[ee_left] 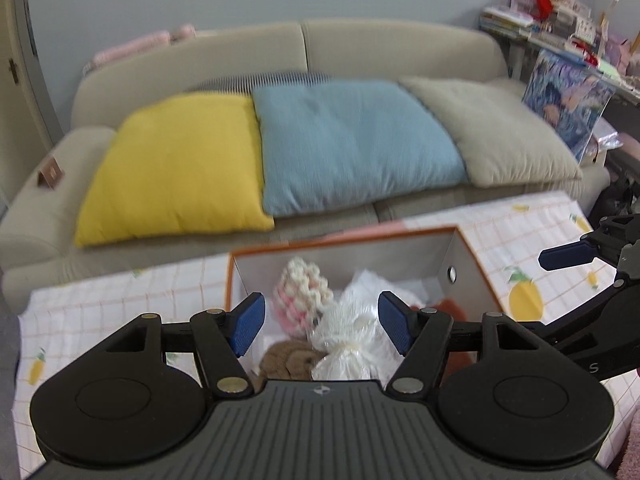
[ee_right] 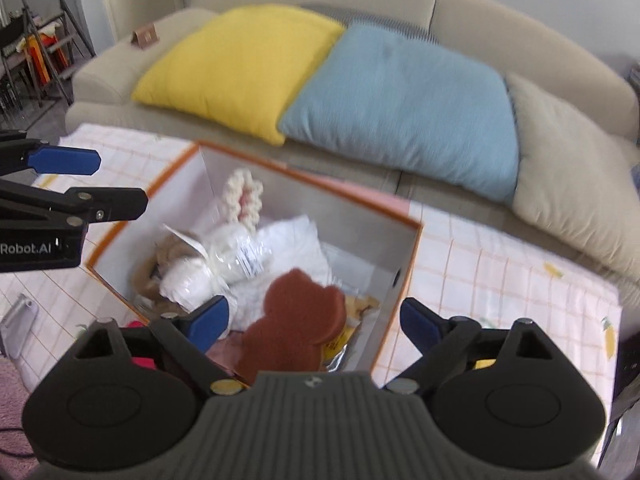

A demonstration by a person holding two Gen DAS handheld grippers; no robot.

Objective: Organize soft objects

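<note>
Progress: Soft items fill the orange-rimmed white cardboard box (ee_right: 404, 248), which sits on the table with the lemon-print checked cloth (ee_right: 500, 276), toward the table edge that faces the beige fabric sofa (ee_left: 384, 44). The packing looks largely done, though pink fabric shows at the near left edge outside the box and may be left to sort.
Box contents: A rust-brown bear-shaped plush pad (ee_right: 296, 320) lies on top at the near side; a white soft item sealed in clear plastic wrap (ee_right: 224, 264) lies mid-box; a cream-and-pink crocheted knit toy (ee_left: 302, 292) leans at the far wall; a tan fuzzy plush (ee_left: 292, 358) shows at the near left.
Left claw (ee_left: 322, 322): released, its blue pads spread wide above the box, gripping nothing.
Right claw (ee_right: 316, 322): released, jaws wide over the box's near side, nothing pinched.
Sofa: A yellow square cushion (ee_left: 176, 168), a blue ribbed cushion (ee_left: 356, 140) and a beige cushion (ee_left: 508, 132) lie flat in a row on the seat.
</note>
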